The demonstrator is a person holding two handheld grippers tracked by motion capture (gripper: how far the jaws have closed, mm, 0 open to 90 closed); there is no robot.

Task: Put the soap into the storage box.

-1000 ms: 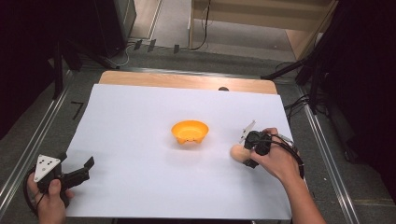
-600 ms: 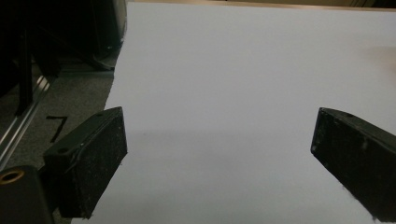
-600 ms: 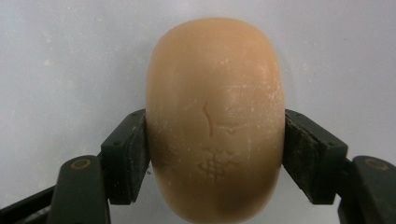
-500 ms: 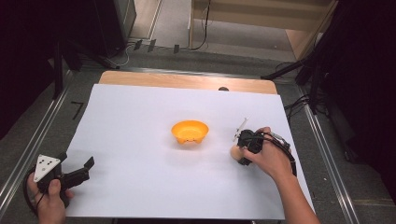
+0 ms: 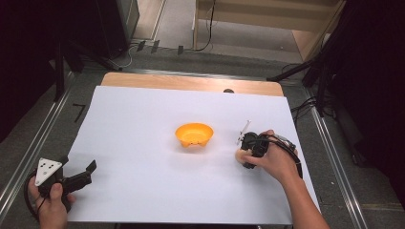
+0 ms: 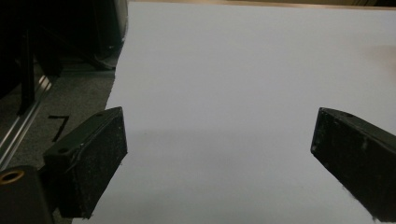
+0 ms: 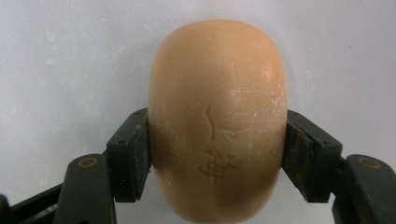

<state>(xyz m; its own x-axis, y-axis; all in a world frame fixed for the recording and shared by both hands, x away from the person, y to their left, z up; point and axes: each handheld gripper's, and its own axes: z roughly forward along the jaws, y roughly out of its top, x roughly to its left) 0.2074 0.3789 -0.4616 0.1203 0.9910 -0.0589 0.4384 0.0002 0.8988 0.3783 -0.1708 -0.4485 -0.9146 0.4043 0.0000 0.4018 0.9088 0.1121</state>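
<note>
A tan egg-shaped object [image 7: 217, 116] lies on the white sheet [image 5: 157, 133], and my right gripper [image 7: 217, 158] is shut on it, both pads pressed against its sides. From above, the right gripper [image 5: 247, 155] points down at the sheet's right part, with the tan egg [image 5: 240, 154] peeking out at its left. An orange bowl [image 5: 194, 134] sits at the middle of the sheet, left of that gripper. My left gripper [image 5: 88, 171] rests at the near left corner, open, with nothing between its jaws [image 6: 219, 158].
The white sheet covers a wooden table [image 5: 191, 82] whose far edge shows. Metal rails [image 5: 28, 157] run along both sides. Dark stands and cables [image 5: 310, 81] lie on the floor behind and to the right.
My right hand has turned the gripper downward and lowered it over the tan egg, closing on it. The left gripper has stayed still.
</note>
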